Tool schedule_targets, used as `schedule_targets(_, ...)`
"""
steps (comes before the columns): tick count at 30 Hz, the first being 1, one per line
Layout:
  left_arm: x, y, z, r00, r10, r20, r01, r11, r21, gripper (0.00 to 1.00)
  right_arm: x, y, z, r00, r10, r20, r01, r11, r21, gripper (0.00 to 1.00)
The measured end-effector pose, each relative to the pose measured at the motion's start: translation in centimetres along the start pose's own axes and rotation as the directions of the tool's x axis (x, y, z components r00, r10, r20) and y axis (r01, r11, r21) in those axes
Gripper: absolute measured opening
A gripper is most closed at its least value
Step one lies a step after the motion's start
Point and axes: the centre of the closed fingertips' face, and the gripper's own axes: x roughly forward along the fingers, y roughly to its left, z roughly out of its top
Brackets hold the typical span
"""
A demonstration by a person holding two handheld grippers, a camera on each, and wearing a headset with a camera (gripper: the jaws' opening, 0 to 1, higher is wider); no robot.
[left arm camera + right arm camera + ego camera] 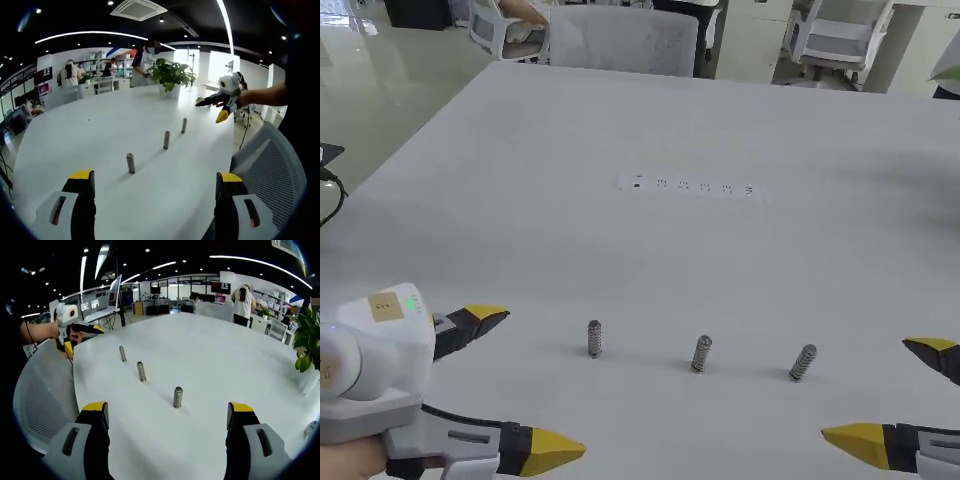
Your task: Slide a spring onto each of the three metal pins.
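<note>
The white table (500, 220) carries three upright springs (701, 353) in a row toward six o'clock and a flush outlet strip (690, 186) toward twelve.

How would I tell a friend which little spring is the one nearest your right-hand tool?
Start at the big white table and find the row of three small grey metal coil springs standing upright near the person. Take the spring at the row's end beside the yellow-tipped right gripper: it has a neighbour on one side only.
</note>
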Motion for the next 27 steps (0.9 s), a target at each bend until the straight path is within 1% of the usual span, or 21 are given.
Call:
schedule_targets(3, 0.08, 0.2, 0.13, 1.0, -0.002, 0.007, 0.002, 1.0, -0.002, 0.98, -0.16, -0.18, 0.21, 0.9999, -0.009, -0.006, 0.009, 1.0, -0.008, 0.99)
schedule_targets(6, 0.32, 0.46, -0.12, 1.0, 0.002, -0.002, -0.002, 1.0, -0.002, 0.98, -0.19, -0.26, 0.18, 0.9998, -0.011, -0.014, 0.011, 1.0, -0.013, 0.99)
schedule_targets(9, 0.41, 0.3, -0.07, 1.0, -0.003, 0.0, 0.003, 1.0, -0.004, 0.98, -0.17, -0.26, 0.1, 0.9996, -0.013, -0.026, 0.013, 1.0, -0.029, 0.99)
schedule_targets(13, 0.52, 0.06, 0.05, 0.9999, -0.014, 0.0, 0.014, 1.0, 0.002, 0.98, -0.07, -0.25, 0.32, 0.9997, -0.015, -0.016, 0.015, 1.0, -0.026, 0.99)
schedule_targets(17, 0.52, 0.1, 0.4, 0.9997, -0.016, 0.016, 0.017, 1.0, -0.007, 0.98, -0.02, -0.02, 0.25, 0.9998, -0.012, -0.016, 0.011, 1.0, -0.028, 0.99)
schedule_targets(18, 0.53, 0.1, 0.47, 0.9996, -0.019, 0.02, 0.019, 1.0, -0.007, 0.98, -0.02, 0.11, 0.15, 0.9999, -0.004, -0.016, 0.004, 1.0, -0.027, 0.99)
schedule_targets(22, 0.65, 0.27, 0.25, 0.9999, -0.013, 0.005, 0.013, 1.0, -0.005, 0.98, -0.16, 0.09, -0.27, 0.9997, -0.007, -0.025, 0.006, 0.999, -0.036, 0.99)
schedule_targets(25, 0.7, 0.27, 0.41, 0.9999, -0.012, 0.01, 0.012, 1.0, 0.001, 0.98, -0.37, 0.01, -0.26, 0.9998, -0.007, -0.018, 0.006, 0.999, -0.031, 0.99)
schedule_targets(27, 0.81, 0.16, 0.43, 0.9999, -0.017, 0.005, 0.017, 1.0, 0.002, 0.98, -0.44, -0.11, -0.27, 0.9999, -0.008, -0.015, 0.007, 0.999, -0.034, 0.99)
